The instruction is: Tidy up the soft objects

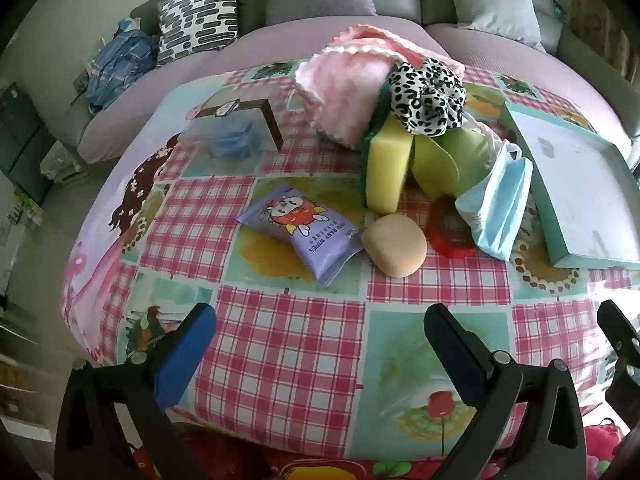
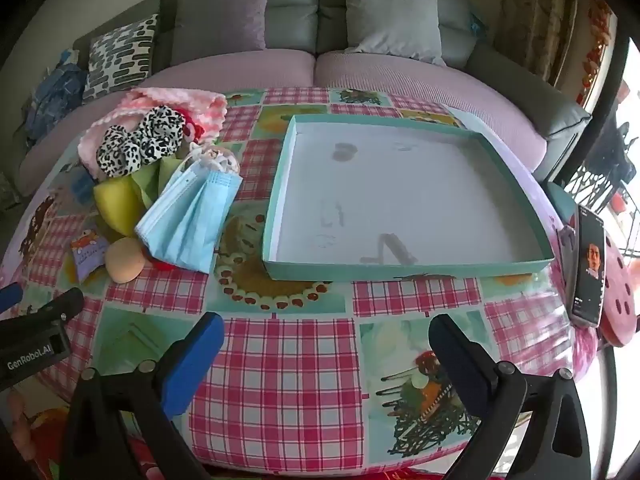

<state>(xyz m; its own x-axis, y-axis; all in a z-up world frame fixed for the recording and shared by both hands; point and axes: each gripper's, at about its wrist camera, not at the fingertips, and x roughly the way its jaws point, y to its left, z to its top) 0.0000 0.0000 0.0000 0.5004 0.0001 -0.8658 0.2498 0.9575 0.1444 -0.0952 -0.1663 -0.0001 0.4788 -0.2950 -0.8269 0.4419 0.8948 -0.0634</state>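
Note:
A pile of soft things lies on the patterned tablecloth: a pink fluffy cloth (image 1: 348, 92), a leopard-print scrunchie (image 1: 428, 96), a yellow sponge (image 1: 388, 168), green sponges (image 1: 440, 160), blue face masks (image 1: 496, 208), a beige puff (image 1: 394, 245) and a purple baby-wipes pack (image 1: 304, 232). An empty teal tray (image 2: 400, 268) sits right of the pile. My left gripper (image 1: 320, 332) is open and empty, hovering near the table's front edge short of the wipes. My right gripper (image 2: 326, 340) is open and empty in front of the tray.
A clear box with blue contents (image 1: 236, 128) stands at the back left. A phone (image 2: 588, 264) lies at the right table edge by a pink stool (image 2: 620, 300). A sofa with cushions (image 2: 300, 20) runs behind the table.

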